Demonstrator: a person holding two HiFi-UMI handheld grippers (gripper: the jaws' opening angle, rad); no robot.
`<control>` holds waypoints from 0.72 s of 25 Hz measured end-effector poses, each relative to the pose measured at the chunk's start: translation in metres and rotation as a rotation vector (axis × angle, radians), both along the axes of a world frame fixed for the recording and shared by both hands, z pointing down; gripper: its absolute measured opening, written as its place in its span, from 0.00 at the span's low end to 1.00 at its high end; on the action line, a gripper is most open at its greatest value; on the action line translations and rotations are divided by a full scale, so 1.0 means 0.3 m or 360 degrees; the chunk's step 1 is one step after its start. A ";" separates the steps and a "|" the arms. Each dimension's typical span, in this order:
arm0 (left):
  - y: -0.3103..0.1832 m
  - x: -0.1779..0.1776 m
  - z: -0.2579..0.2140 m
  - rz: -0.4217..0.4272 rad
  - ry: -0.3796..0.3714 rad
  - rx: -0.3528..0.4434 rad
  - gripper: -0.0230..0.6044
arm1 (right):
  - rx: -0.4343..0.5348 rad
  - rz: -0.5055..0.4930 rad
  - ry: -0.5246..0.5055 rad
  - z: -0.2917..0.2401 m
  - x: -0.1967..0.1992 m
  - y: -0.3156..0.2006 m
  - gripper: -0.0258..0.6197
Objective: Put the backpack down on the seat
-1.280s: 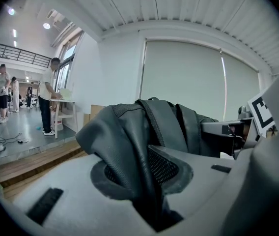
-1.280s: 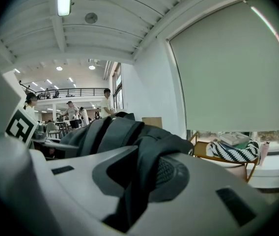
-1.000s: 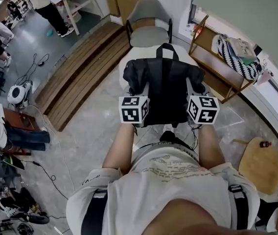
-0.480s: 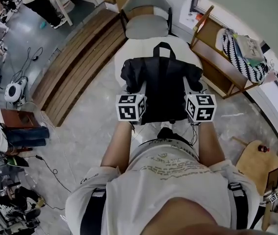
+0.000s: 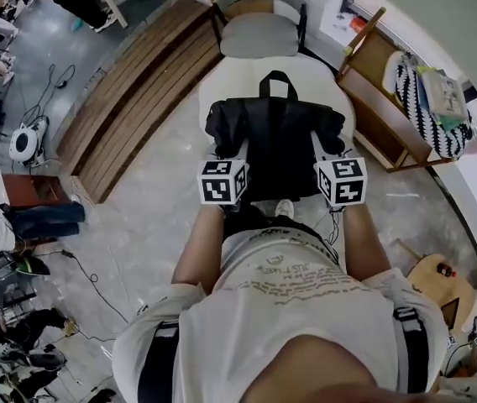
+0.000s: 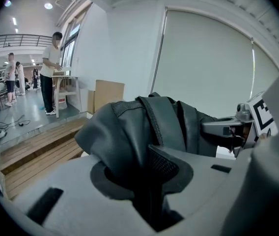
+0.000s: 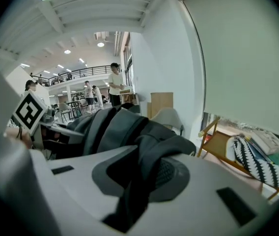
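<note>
Two grippers over a white seat [image 5: 238, 78], grey floor [image 5: 150, 217].
My left gripper [image 6: 147, 176] and right gripper [image 7: 139, 178] clamp the limp black backpack [image 5: 276, 145].

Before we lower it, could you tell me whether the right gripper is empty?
No, the right gripper is clamped on a fold of the backpack.

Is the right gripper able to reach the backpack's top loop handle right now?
Probably not: the right gripper is clamped on the near edge of the backpack, like the left gripper, and the loop handle lies at the far end.
</note>
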State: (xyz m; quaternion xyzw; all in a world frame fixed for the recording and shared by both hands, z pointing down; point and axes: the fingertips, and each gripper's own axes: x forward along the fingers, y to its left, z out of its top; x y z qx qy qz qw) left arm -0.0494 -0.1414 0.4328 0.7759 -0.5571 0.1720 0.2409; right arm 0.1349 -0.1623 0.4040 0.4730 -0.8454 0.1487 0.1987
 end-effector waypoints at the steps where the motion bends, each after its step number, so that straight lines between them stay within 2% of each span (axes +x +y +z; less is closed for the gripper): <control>1: 0.001 -0.011 0.019 0.0002 0.0000 -0.0020 0.20 | -0.0025 -0.0008 0.0012 0.021 -0.009 0.002 0.14; 9: -0.077 -0.035 0.210 0.0059 -0.0013 -0.0233 0.20 | -0.0230 -0.0002 0.0171 0.227 -0.036 -0.054 0.14; 13: -0.088 -0.070 0.333 0.0073 0.0020 -0.0393 0.20 | -0.0347 0.0001 0.0234 0.333 -0.069 -0.055 0.15; 18: -0.149 -0.108 0.487 0.0104 0.0086 -0.0489 0.20 | -0.0437 0.0059 0.0281 0.476 -0.109 -0.112 0.15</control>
